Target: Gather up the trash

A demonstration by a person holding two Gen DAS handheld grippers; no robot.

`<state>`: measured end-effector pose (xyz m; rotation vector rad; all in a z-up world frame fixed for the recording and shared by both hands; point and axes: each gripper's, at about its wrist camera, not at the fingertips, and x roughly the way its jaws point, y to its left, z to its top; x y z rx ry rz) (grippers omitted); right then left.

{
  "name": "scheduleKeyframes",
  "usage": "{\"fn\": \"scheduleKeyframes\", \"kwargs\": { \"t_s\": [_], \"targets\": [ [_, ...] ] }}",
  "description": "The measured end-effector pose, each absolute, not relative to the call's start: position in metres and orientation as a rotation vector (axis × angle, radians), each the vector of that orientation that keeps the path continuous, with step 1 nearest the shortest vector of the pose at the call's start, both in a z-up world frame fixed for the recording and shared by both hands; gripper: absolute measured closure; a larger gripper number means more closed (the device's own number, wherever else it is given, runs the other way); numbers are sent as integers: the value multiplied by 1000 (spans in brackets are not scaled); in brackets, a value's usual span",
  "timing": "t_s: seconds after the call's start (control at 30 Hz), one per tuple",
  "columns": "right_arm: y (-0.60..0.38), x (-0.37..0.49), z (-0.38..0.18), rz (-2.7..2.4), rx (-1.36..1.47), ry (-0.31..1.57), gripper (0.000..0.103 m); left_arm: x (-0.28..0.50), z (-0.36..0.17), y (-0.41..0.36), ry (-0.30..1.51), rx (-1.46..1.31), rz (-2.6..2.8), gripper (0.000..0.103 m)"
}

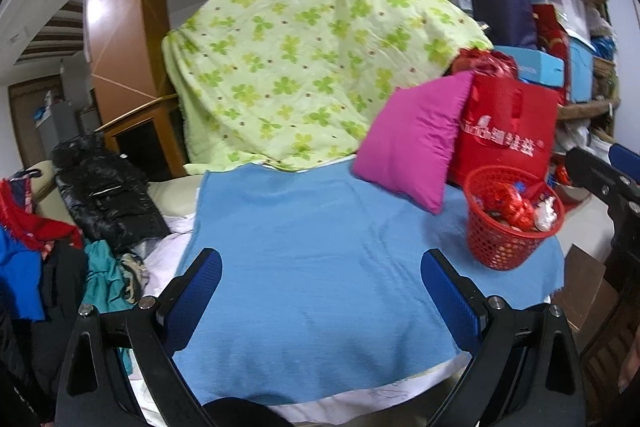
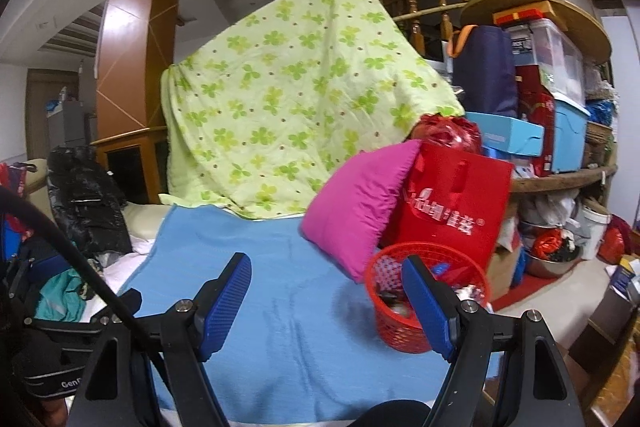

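Note:
A red mesh basket (image 1: 508,243) holding red and white wrappers stands on the right side of a blue cloth (image 1: 312,287). In the right wrist view the basket (image 2: 394,327) sits just behind my right finger. My left gripper (image 1: 322,291) is open and empty over the middle of the blue cloth, well left of the basket. My right gripper (image 2: 326,303) is open and empty above the cloth, its right fingertip (image 2: 424,303) in front of the basket. The right gripper's body shows at the right edge of the left wrist view (image 1: 604,183).
A magenta pillow (image 1: 416,139) leans on a red bag (image 1: 508,131) behind the basket. A green clover blanket (image 1: 304,67) drapes at the back. Clothes and a black jacket (image 1: 104,199) pile at the left. Stacked boxes (image 2: 540,99) stand at the right.

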<state>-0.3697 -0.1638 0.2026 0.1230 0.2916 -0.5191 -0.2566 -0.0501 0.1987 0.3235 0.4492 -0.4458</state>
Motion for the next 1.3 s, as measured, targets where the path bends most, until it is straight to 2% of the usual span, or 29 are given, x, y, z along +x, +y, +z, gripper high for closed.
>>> {"fn": "scheduleKeyframes", "kwargs": {
  "t_s": [0.67, 1.3],
  "targets": [
    [-216, -389, 189, -594, 186, 317, 23, -265, 183, -113, 489, 404, -551, 3],
    [-200, -394, 198, -594, 163, 273, 23, -273, 189, -99, 465, 393, -548, 3]
  ]
}}
